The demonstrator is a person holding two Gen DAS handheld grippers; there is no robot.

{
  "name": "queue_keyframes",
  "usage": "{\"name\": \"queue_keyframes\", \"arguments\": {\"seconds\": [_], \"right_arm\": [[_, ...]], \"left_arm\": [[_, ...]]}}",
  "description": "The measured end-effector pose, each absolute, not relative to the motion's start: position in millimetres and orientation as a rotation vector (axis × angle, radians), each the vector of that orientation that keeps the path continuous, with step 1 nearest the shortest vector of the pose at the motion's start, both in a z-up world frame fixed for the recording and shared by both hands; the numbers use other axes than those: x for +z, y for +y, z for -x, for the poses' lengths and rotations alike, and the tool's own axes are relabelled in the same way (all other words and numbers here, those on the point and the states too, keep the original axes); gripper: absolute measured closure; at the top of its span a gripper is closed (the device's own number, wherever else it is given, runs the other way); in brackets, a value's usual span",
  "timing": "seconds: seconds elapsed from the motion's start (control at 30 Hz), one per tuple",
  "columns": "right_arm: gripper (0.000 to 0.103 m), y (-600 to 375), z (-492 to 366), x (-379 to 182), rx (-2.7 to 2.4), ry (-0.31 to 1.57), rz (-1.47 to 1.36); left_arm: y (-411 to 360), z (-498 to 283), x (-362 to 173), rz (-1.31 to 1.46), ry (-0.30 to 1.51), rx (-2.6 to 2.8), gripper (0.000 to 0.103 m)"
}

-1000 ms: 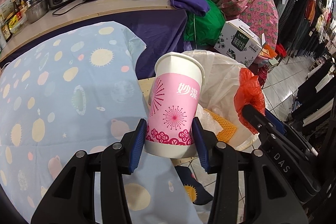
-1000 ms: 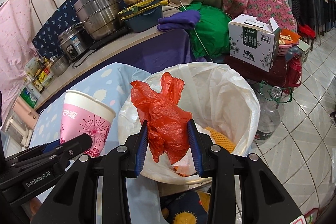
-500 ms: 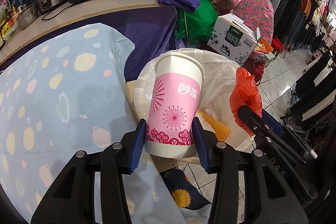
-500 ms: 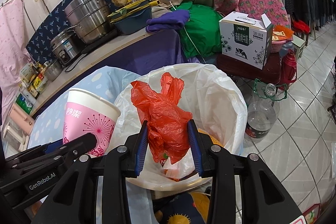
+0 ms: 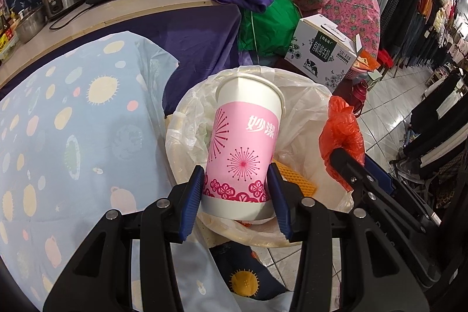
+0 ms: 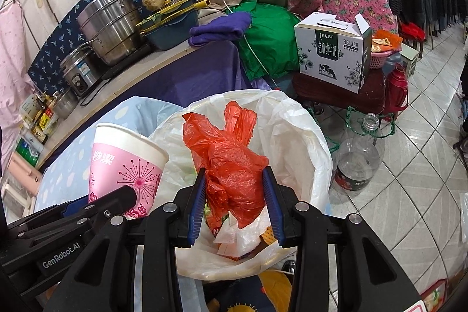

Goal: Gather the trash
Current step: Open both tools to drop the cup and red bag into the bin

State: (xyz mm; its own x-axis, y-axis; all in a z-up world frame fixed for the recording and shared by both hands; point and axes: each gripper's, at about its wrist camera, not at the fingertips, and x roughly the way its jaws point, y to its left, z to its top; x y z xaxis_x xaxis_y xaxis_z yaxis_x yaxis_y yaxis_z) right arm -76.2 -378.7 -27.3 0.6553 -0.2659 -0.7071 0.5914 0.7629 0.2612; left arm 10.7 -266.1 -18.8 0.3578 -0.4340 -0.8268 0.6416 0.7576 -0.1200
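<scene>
Both grippers now sit further over the lined bin [image 5: 307, 95] than before; the left gripper [image 5: 237, 195] clamps the pink paper cup [image 5: 245, 148] near its base, above the bin's mouth; the right gripper [image 6: 236, 201], jaws just eased slightly wider, has the crumpled red plastic bag [image 6: 231, 163] between its pads, over the trash inside.

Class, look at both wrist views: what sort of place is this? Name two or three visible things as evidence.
Probably a clothing shop with a makeshift cooking corner: hanging garments line a tiled aisle, and steel pots stand on a counter.
</scene>
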Motion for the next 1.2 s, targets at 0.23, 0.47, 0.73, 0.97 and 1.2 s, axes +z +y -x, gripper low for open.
{"name": "queue_keyframes", "arguments": {"seconds": [0.23, 0.47, 0.73, 0.97, 1.2], "right_arm": [[0.065, -379, 76, -28, -0.517, 0.697, -0.509], [0.06, -379, 76, -26, -0.533, 0.682, -0.512], [0.058, -376, 75, -22, -0.526, 0.678, -0.505], [0.057, -368, 74, -17, -0.514, 0.685, -0.491], [0.054, -351, 72, -7, -0.509, 0.696, -0.439]], "left_arm": [[-271, -12, -23, -0.241, 0.988, -0.703, 0.06], [-270, -14, -24, -0.232, 0.989, -0.684, 0.054], [-264, -15, -21, -0.221, 0.979, -0.674, 0.051], [-254, -16, -17, -0.212, 0.975, -0.661, 0.05], [-236, -15, -13, -0.196, 0.966, -0.638, 0.05]]}}
